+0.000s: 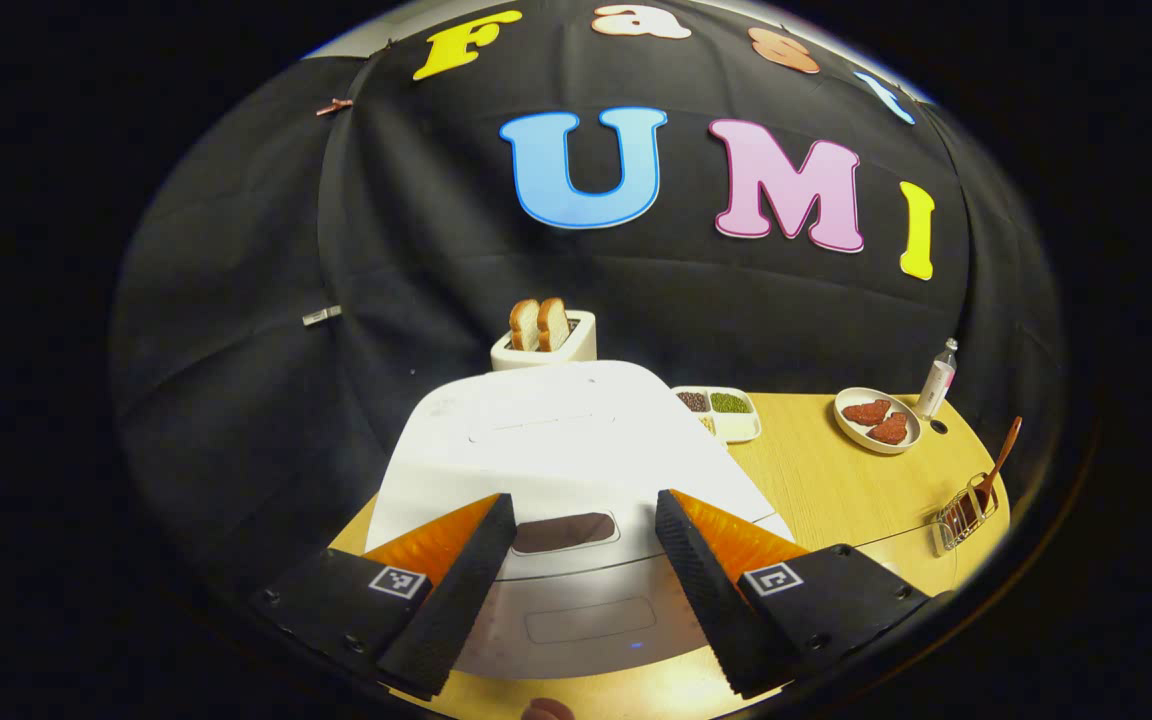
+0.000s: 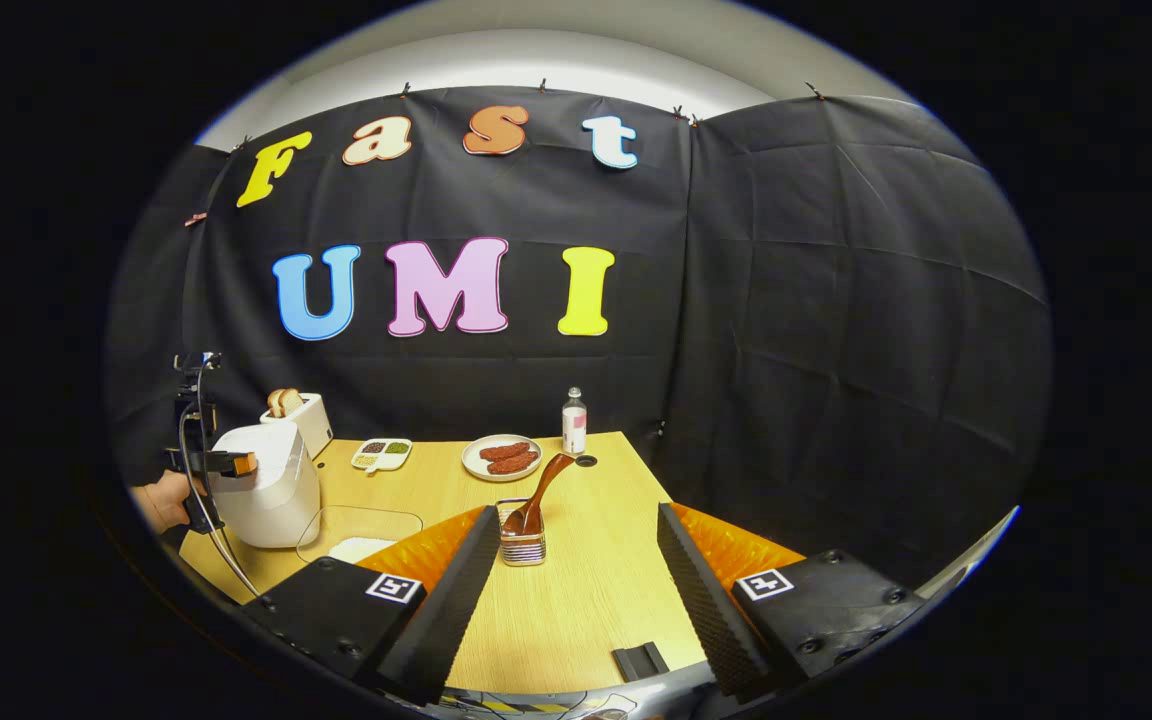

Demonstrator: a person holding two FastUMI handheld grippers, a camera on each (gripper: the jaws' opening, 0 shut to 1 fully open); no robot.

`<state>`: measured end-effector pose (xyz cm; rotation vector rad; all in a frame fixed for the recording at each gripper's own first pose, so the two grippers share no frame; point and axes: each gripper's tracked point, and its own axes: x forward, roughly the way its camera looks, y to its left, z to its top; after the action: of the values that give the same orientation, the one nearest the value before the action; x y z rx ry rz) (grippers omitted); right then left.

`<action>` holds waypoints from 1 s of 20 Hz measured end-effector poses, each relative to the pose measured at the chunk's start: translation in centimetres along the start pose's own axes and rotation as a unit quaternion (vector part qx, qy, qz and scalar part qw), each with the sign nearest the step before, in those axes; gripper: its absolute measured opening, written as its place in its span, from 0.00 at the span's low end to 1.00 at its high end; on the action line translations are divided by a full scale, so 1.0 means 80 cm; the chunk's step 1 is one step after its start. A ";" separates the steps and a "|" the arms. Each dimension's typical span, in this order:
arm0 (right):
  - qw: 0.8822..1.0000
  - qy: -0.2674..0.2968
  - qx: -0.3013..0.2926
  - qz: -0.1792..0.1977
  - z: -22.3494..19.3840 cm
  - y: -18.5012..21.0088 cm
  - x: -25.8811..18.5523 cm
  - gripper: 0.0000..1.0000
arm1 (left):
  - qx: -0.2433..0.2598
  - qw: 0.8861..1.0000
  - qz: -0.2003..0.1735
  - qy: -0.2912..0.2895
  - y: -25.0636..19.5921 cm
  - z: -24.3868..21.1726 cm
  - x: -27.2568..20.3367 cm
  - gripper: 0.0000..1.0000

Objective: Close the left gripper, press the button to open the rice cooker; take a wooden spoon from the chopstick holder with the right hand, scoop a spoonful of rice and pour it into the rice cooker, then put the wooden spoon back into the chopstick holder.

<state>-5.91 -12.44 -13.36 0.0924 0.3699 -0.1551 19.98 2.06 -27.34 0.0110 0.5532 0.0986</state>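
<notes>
No legible words, brands or numbers on the rice cooker (image 1: 576, 440) just beyond the left gripper (image 1: 584, 520). Square coded markers (image 1: 397, 582) at the base of each finger, likewise on the right gripper (image 2: 571, 535). Label on the bottle (image 2: 574, 421) far ahead of it too small to read.

Dim booth, overhead light; glare blows out the rice cooker (image 1: 576, 440) lid and the table (image 1: 836, 480) front edge. Heavy fisheye bending at the rims, edges darkened. Focus sharp overall.
</notes>
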 end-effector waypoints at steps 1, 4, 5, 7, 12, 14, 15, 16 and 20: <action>1.000 0.000 -0.001 0.002 0.000 0.001 0.000 0.98 | -0.001 1.000 -0.001 -0.003 0.001 0.002 -0.002 1.00; 1.000 0.002 -0.005 0.002 -0.002 0.002 0.000 0.98 | -0.003 1.000 -0.006 -0.004 0.000 -0.001 -0.003 1.00; 1.000 0.003 -0.004 0.002 -0.003 0.002 0.000 0.98 | -0.001 1.000 -0.006 -0.003 0.000 -0.002 -0.003 1.00; 1.000 0.004 -0.003 0.000 -0.004 0.001 0.000 0.98 | -0.004 1.000 -0.006 0.000 0.001 -0.004 -0.002 1.00; 1.000 0.002 0.004 0.003 -0.007 0.006 -0.002 0.98 | 0.012 1.000 -0.011 -0.006 0.001 -0.001 -0.003 1.00; 1.000 0.001 0.000 0.005 -0.008 0.005 -0.004 0.98 | 0.010 1.000 -0.018 -0.008 0.001 0.002 -0.002 1.00; 1.000 0.001 -0.002 0.005 -0.007 0.005 -0.005 0.98 | 0.013 1.000 -0.017 -0.006 0.003 0.005 -0.002 1.00; 1.000 -0.002 -0.002 0.005 -0.004 0.003 -0.005 0.98 | 0.020 1.000 -0.016 -0.007 0.003 0.006 -0.001 0.99; 1.000 -0.008 0.005 0.004 0.003 0.001 -0.005 0.98 | 0.039 0.999 -0.007 -0.020 0.009 0.023 -0.005 0.96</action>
<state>-6.21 -12.32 -12.98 0.1028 0.3521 -0.1500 20.55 2.75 -25.50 0.0852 0.5169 0.0634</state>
